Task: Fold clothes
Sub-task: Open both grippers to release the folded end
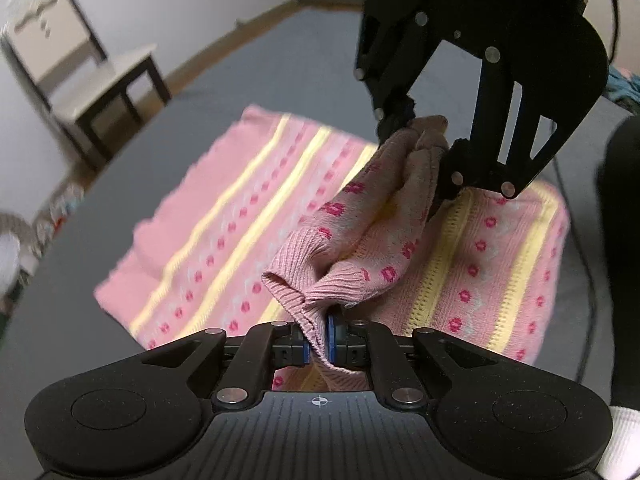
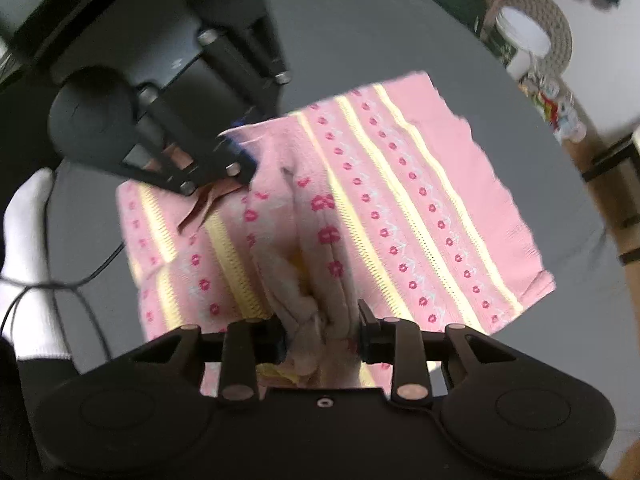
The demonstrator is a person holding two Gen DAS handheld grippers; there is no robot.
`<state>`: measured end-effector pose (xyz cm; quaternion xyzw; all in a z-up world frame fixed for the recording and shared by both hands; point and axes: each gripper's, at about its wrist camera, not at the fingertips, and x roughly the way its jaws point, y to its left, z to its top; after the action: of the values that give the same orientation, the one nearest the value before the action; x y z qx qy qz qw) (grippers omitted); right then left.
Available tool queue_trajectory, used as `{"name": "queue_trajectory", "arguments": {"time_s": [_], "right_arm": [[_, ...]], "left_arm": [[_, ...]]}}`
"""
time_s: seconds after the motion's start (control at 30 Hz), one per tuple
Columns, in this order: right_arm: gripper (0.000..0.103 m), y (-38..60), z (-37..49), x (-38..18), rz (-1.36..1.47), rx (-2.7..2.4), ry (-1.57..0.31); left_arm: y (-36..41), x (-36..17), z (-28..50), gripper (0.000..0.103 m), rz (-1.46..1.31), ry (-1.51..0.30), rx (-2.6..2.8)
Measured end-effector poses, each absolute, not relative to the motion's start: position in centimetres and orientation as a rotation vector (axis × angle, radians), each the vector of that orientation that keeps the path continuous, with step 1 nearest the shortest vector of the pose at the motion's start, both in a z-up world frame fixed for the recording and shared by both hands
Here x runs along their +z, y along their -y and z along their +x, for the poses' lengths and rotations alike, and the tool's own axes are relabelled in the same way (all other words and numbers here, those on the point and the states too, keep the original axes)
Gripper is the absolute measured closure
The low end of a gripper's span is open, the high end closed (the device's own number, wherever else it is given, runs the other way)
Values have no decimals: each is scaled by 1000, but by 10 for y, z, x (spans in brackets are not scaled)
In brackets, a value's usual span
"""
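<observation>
Both grippers, left (image 1: 319,338) and right (image 2: 322,334), pinch a sleeve (image 1: 360,232) raised over the flat sweater (image 1: 208,216); folding looks midway.

The pink sweater (image 1: 224,216) looked blurry at its far edge; small things by the wall (image 2: 560,112) were too fuzzy to tell.

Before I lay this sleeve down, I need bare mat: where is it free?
Free: dark mat beyond the sweater's far edge, and left of it. Crowded: by the sock foot and cable.
</observation>
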<state>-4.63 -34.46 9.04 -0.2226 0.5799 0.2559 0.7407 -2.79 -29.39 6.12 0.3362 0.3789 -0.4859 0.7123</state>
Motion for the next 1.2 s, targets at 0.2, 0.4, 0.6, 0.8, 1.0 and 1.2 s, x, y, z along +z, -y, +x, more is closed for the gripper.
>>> {"name": "queue_trajectory", "arguments": {"time_s": [0.2,0.4,0.6,0.8,1.0,1.2], "right_arm": [[68,373,-21,58,-301,509,-1327],[52,418,-36,50,36,396,-1273],[50,464,-67,38,468,314,-1170],[60,477,-99,21,722,222,-1056],[83,477,-116,16,852,124,-940],[84,480,-126,5,918,38,-892]], "left_arm": [[260,42,-6,83,521,-891,-973],[192,55,-18,30,247,-810,-875],[161,49,-46,29,138,-818,-899],[169,28,-55,29,193,-842,-791],[160,32,-57,29,32,-829,-665],[155,27,-66,29,20,-813,-618]]}}
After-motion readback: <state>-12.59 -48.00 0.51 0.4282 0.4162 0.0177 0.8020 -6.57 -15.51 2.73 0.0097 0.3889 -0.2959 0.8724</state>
